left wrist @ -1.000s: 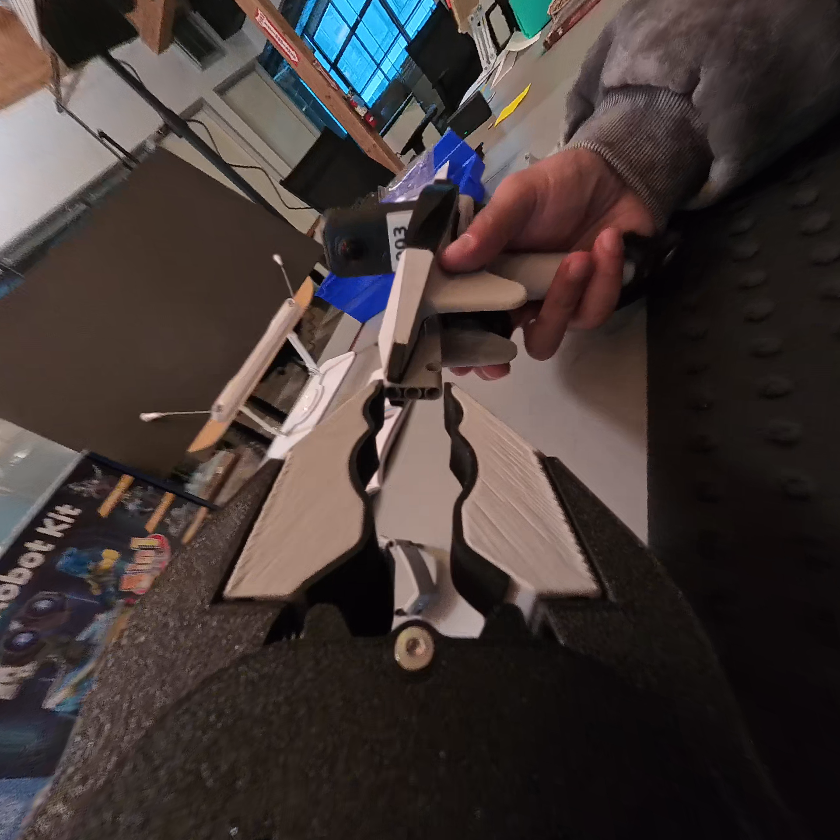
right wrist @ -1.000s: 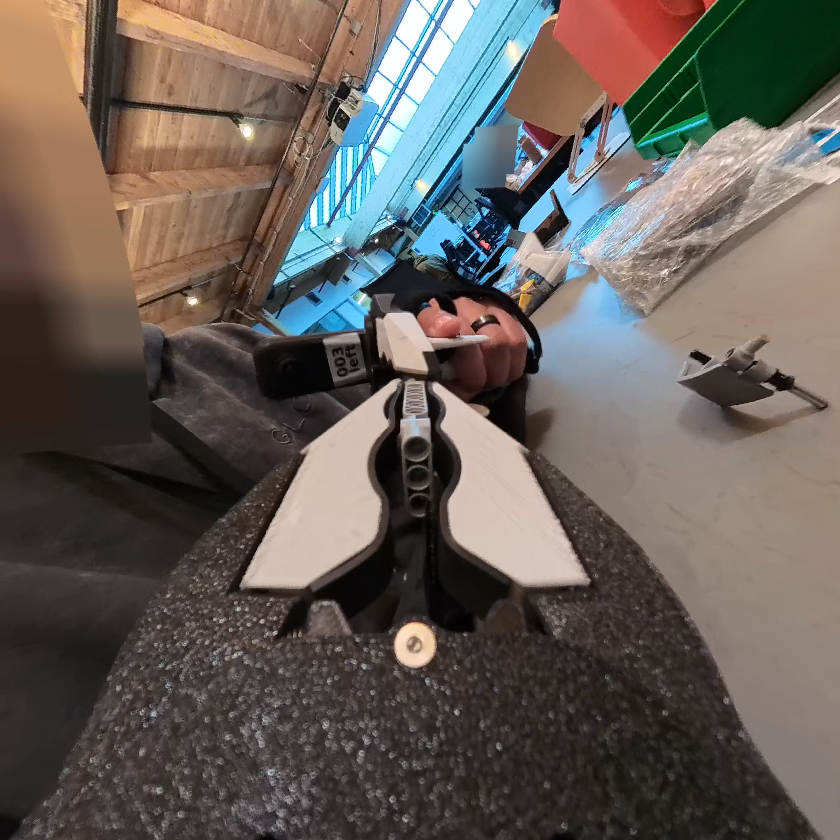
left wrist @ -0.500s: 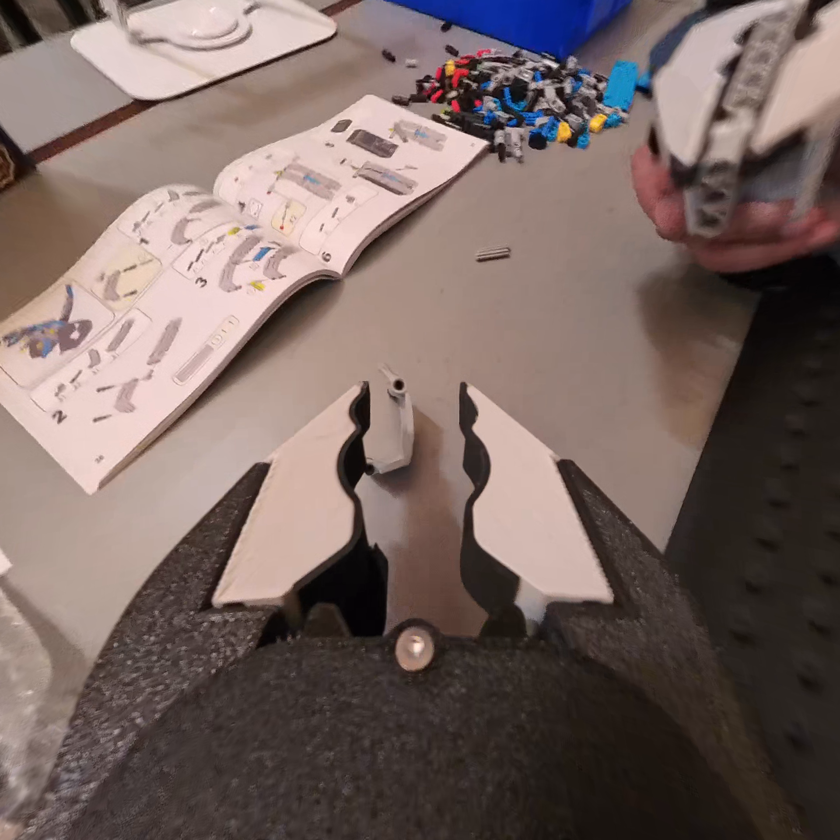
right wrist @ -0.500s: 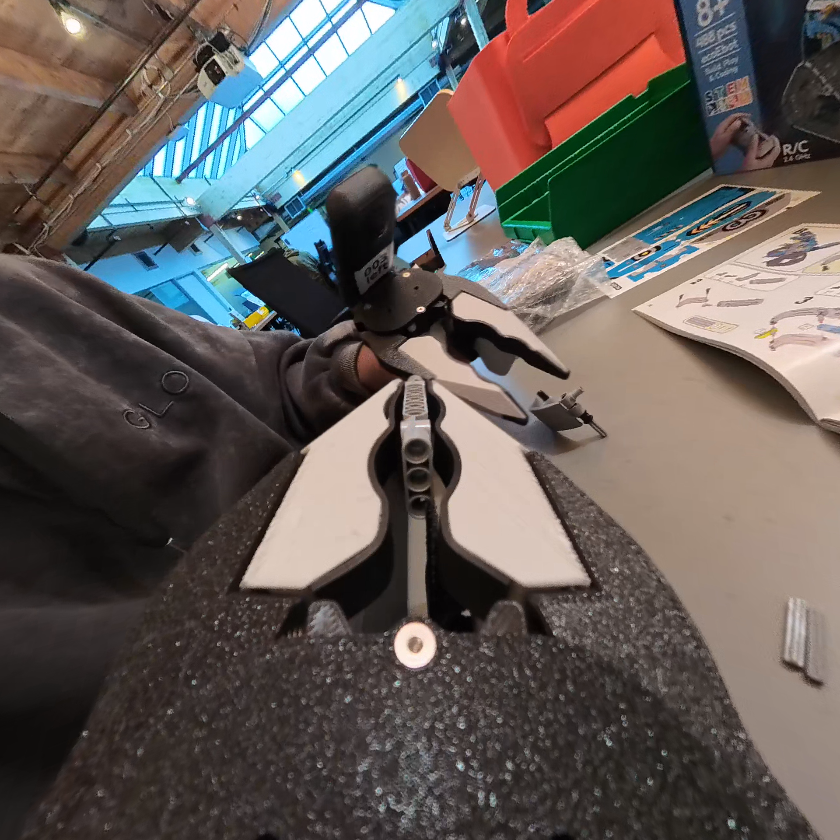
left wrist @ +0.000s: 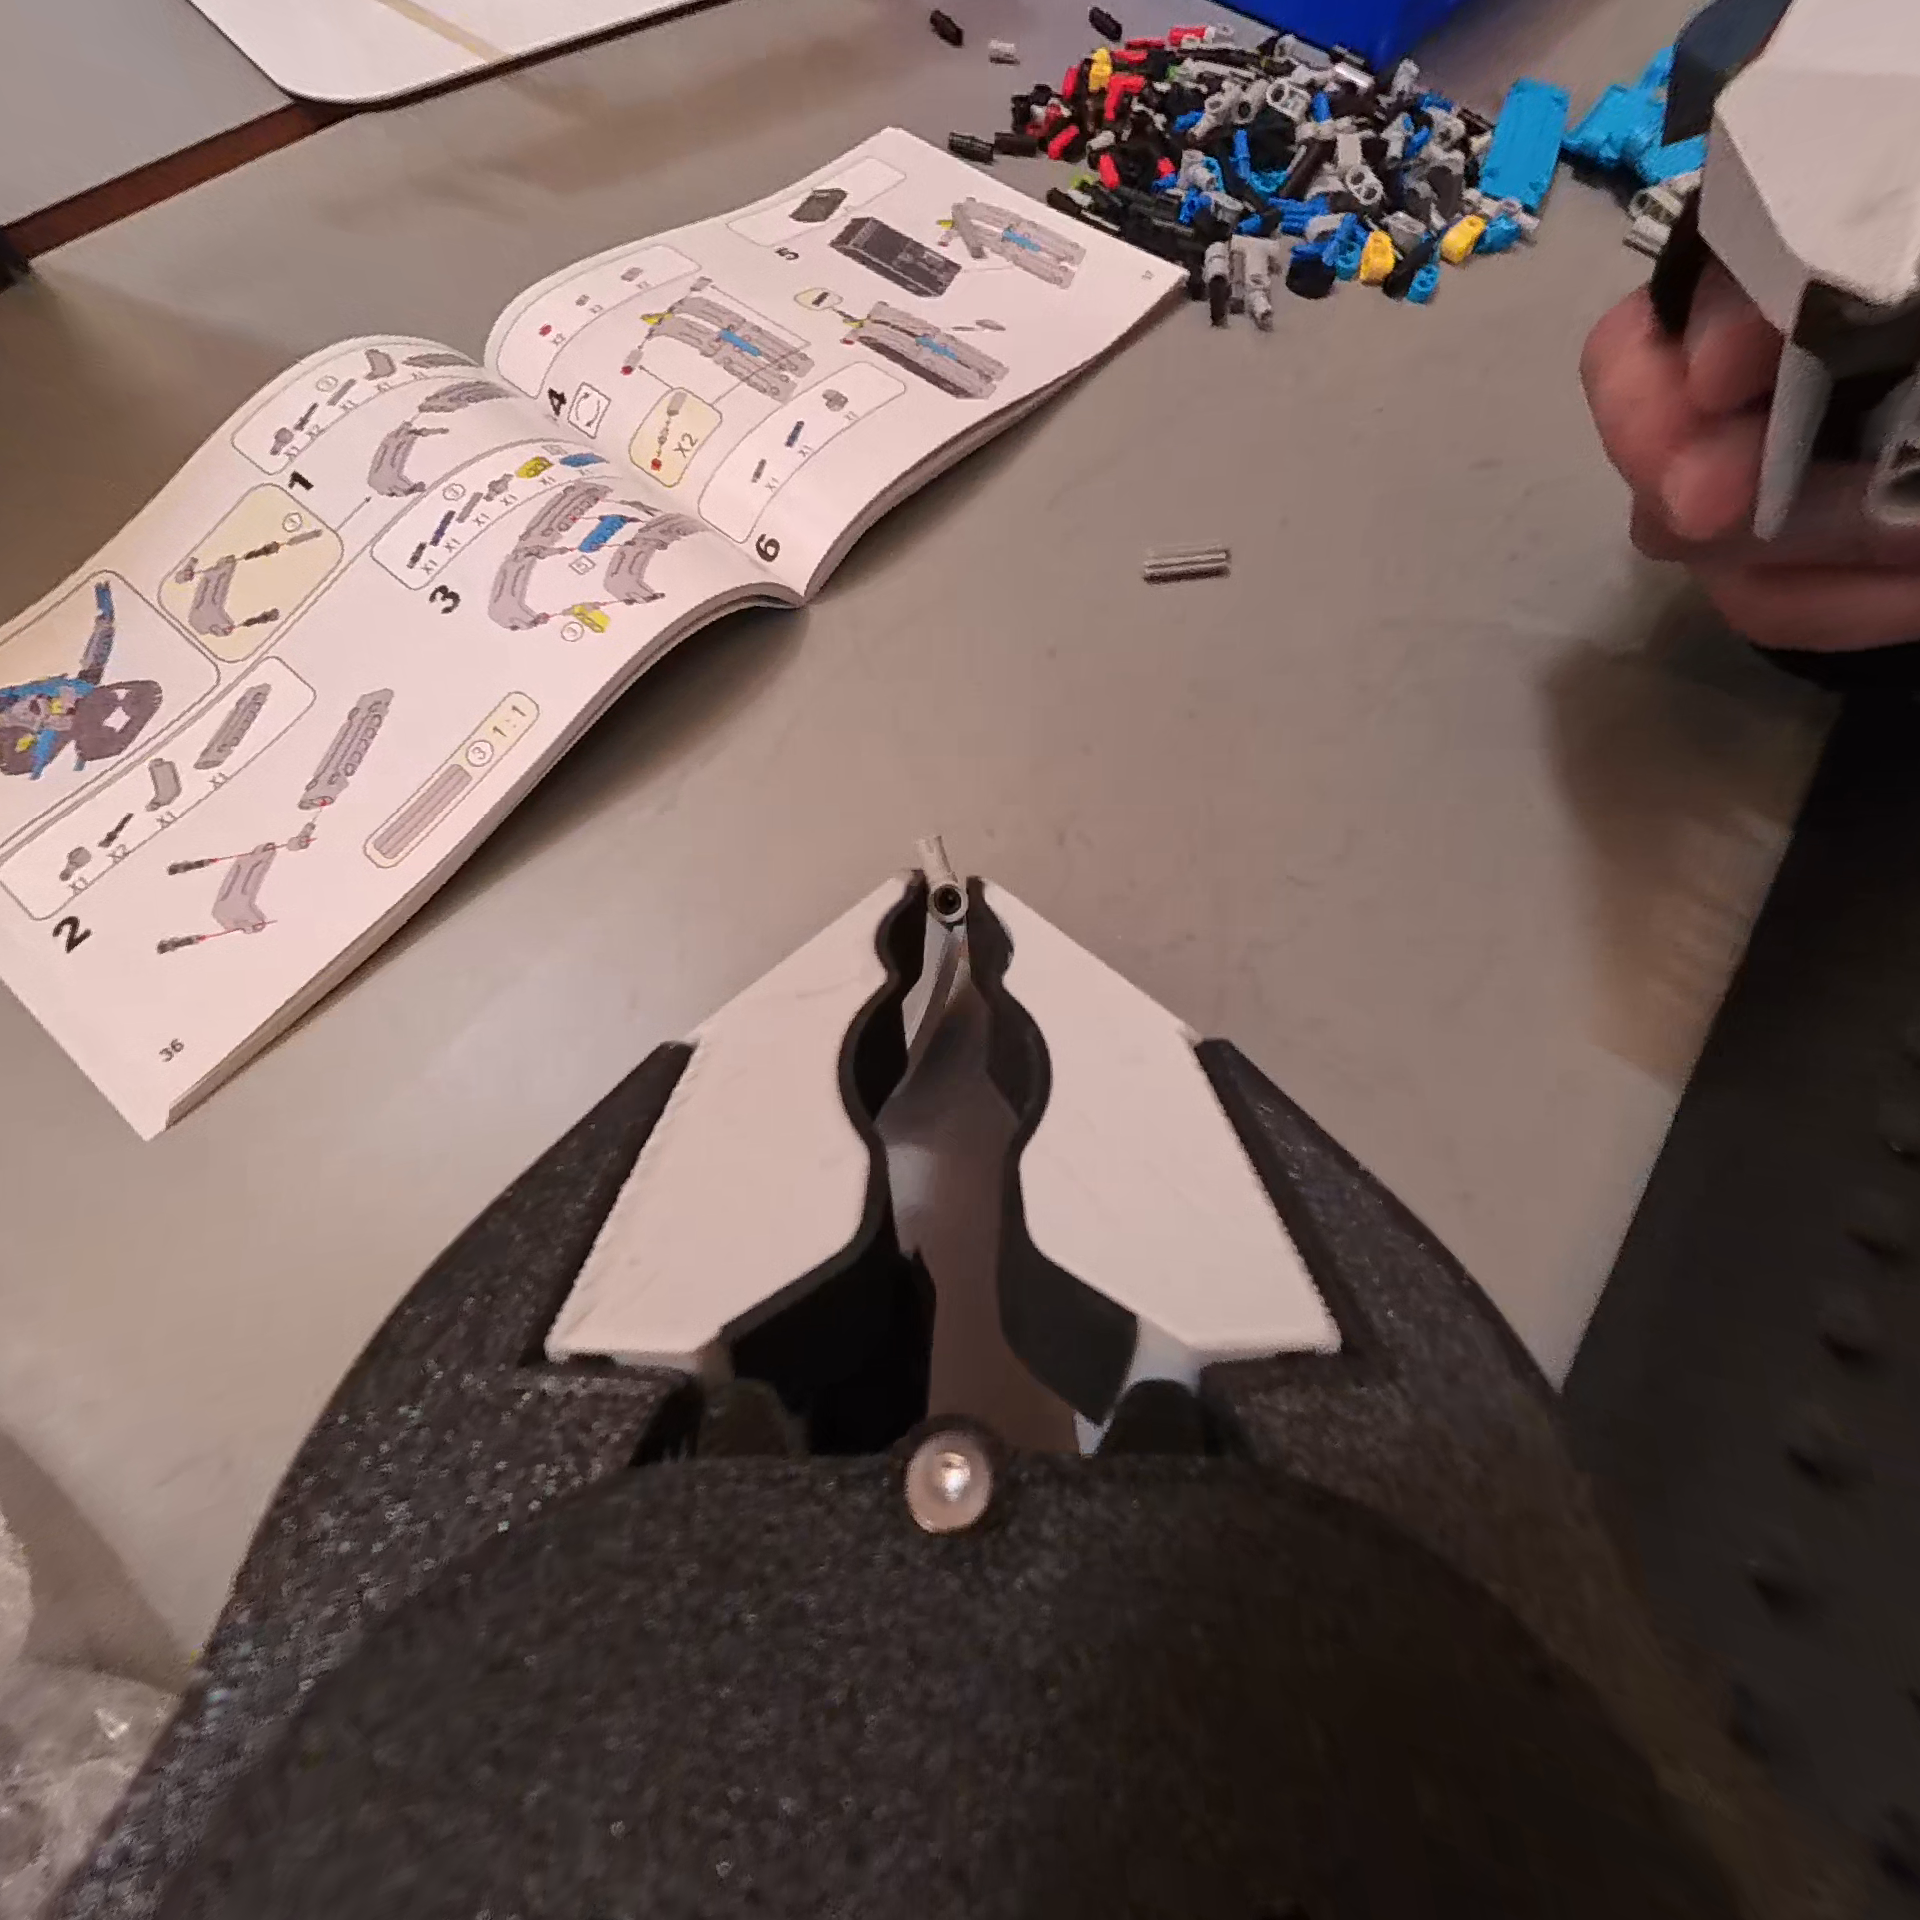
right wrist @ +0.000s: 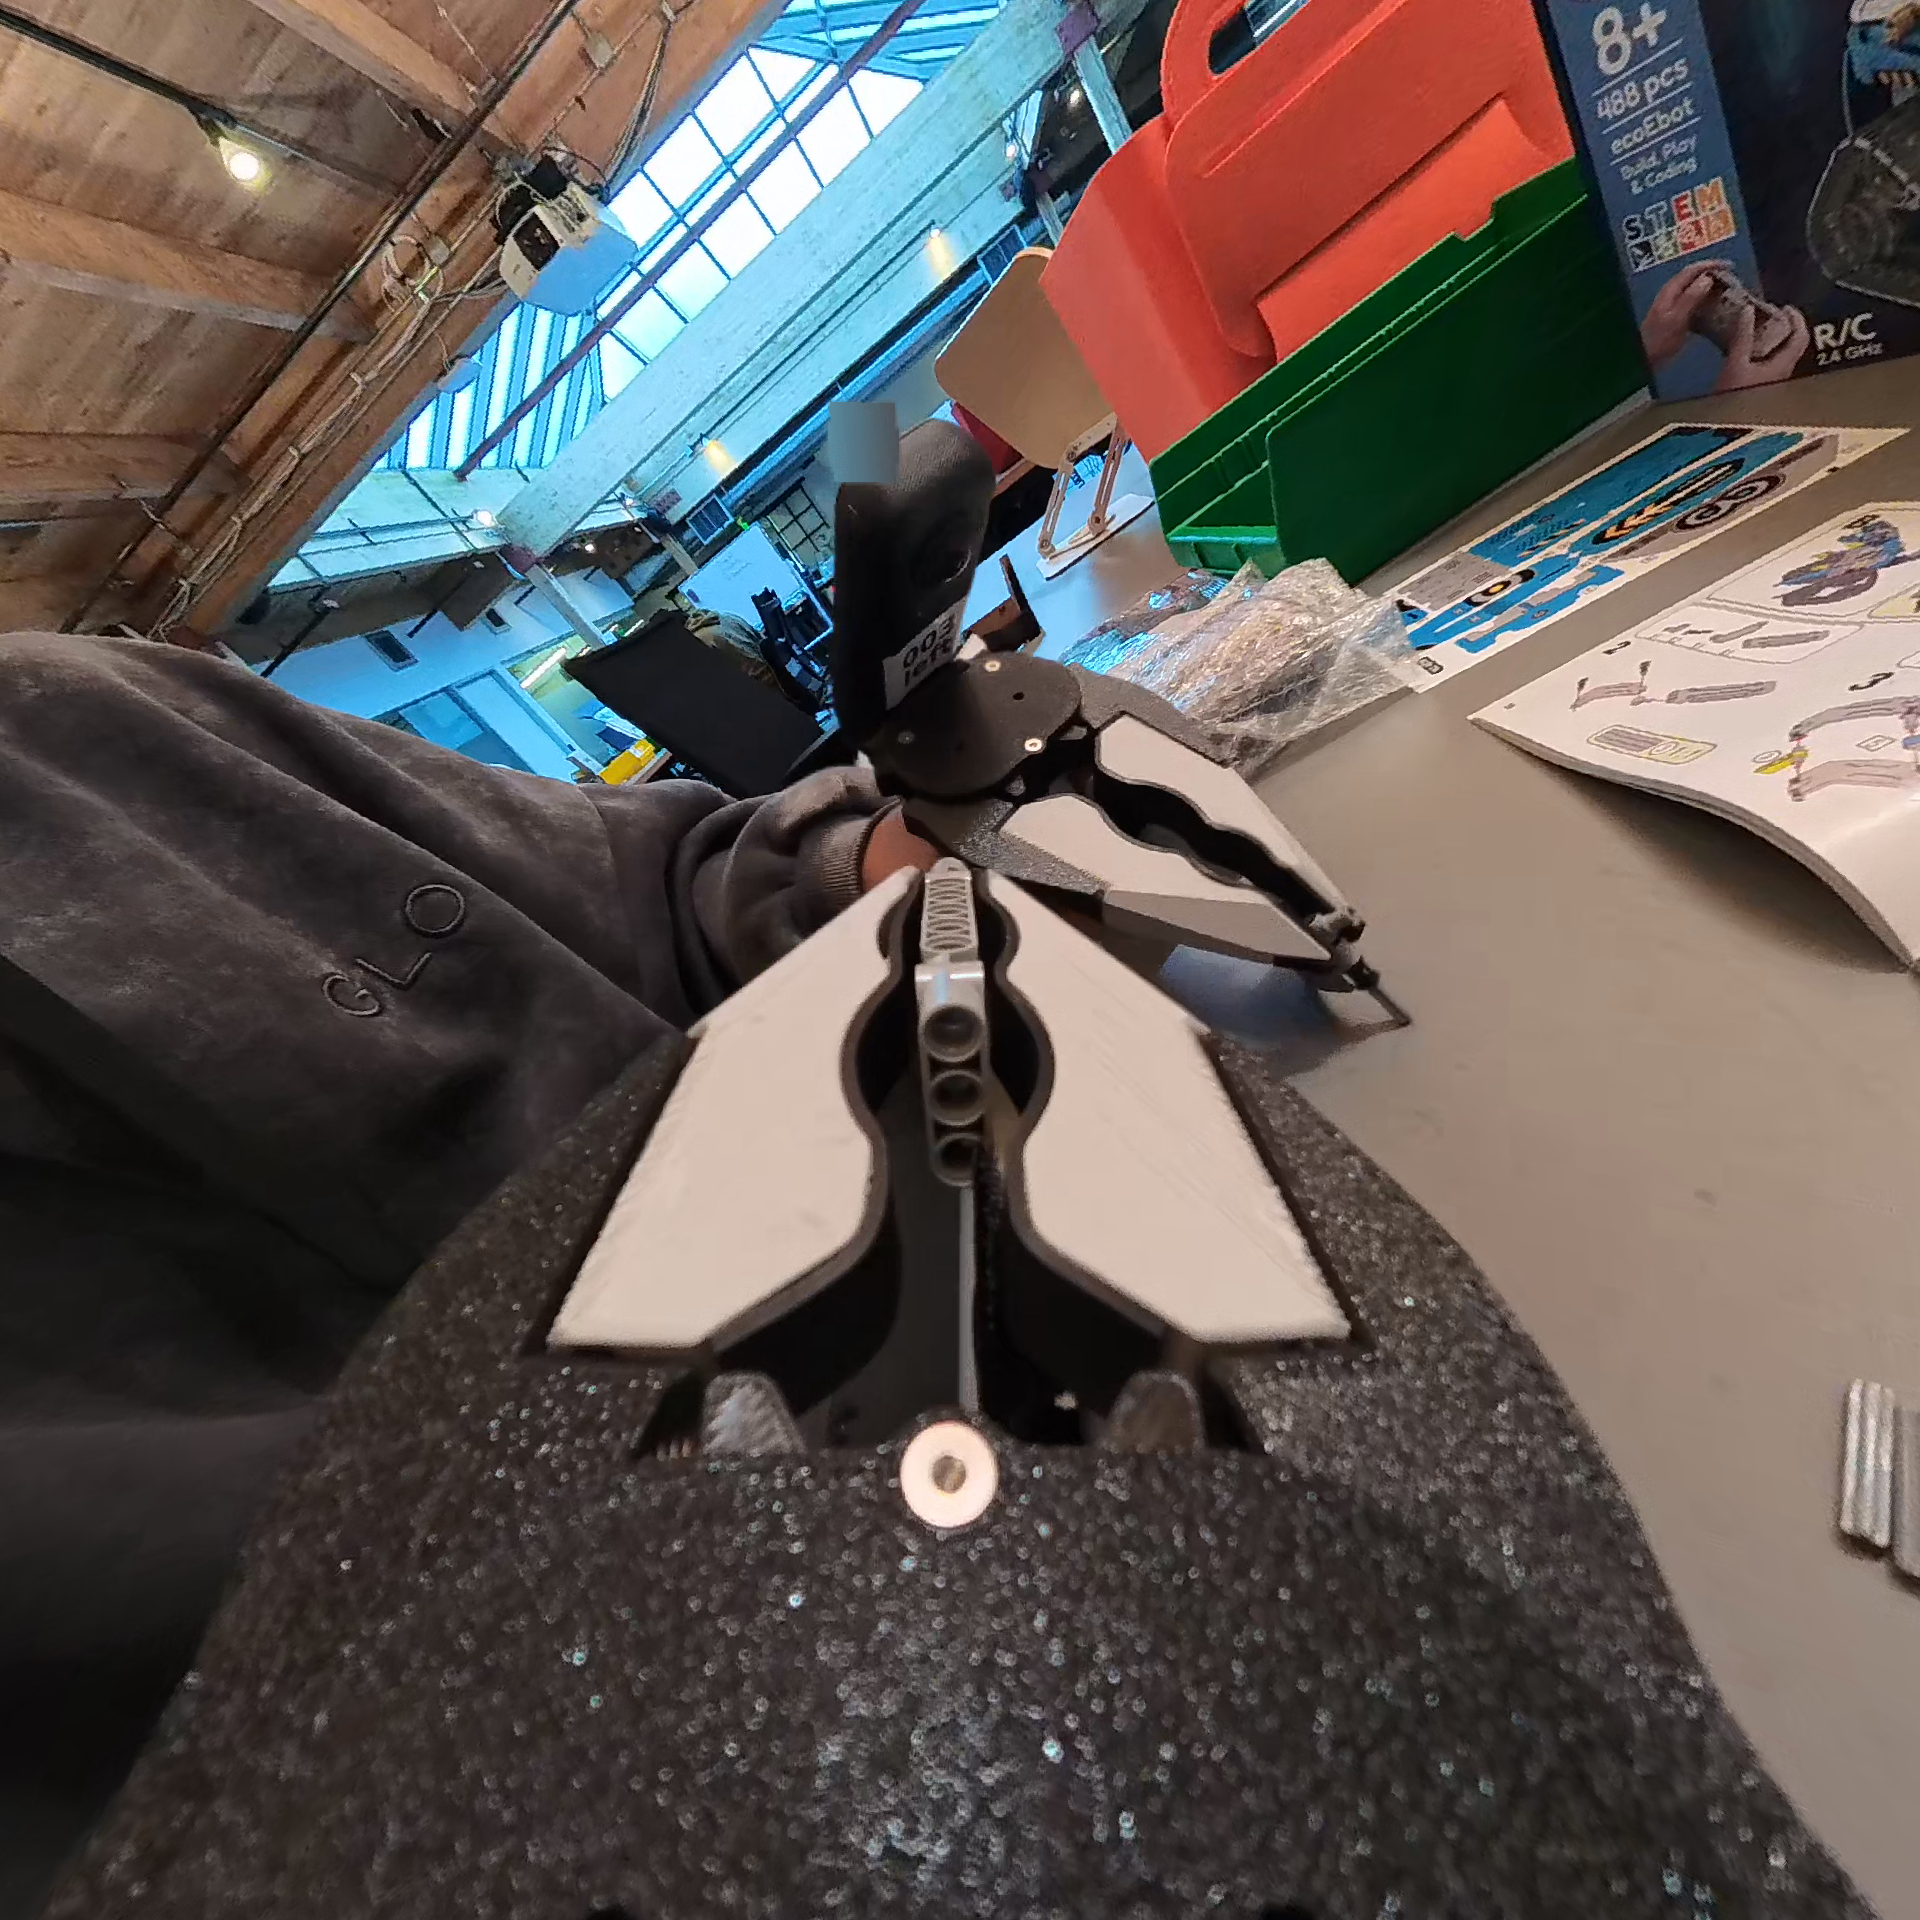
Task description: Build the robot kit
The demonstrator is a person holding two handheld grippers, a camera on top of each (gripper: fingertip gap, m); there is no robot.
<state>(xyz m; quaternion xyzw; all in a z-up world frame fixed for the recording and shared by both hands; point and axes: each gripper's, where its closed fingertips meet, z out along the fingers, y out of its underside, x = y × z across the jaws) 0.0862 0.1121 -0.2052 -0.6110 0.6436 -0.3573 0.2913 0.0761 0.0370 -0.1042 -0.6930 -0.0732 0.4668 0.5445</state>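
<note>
My left gripper (left wrist: 940, 883) is shut on a small grey curved piece (left wrist: 935, 966) with a pin end, low over the grey table (left wrist: 1247, 831). The pin end pokes out at the fingertips. My right gripper (right wrist: 948, 883) is shut on a grey beam with round holes (right wrist: 951, 1039), held upright between the fingers and off the table. In the right wrist view the left gripper (right wrist: 1340, 925) shows ahead, tips down on the table. In the left wrist view the right gripper (left wrist: 1818, 239) and the hand holding it show at the upper right.
An open instruction booklet (left wrist: 582, 520) lies to the left front. A pile of small coloured bricks (left wrist: 1299, 177) lies at the back. A short grey axle (left wrist: 1184, 563) lies alone. A black studded mat (left wrist: 1818, 1247) is on the right. A green bin (right wrist: 1403, 436), an orange case (right wrist: 1299, 208), a printed box (right wrist: 1745, 187) and plastic bags (right wrist: 1247, 644) stand beyond. One gripper's finger ends stand about 12 cm off the other's. The left tips stand about 12 cm off the short grey axle (left wrist: 1184, 563).
My left gripper swung down from facing the right gripper to the table, reached the grey curved piece and shut on it. My right gripper still holds the beam.
</note>
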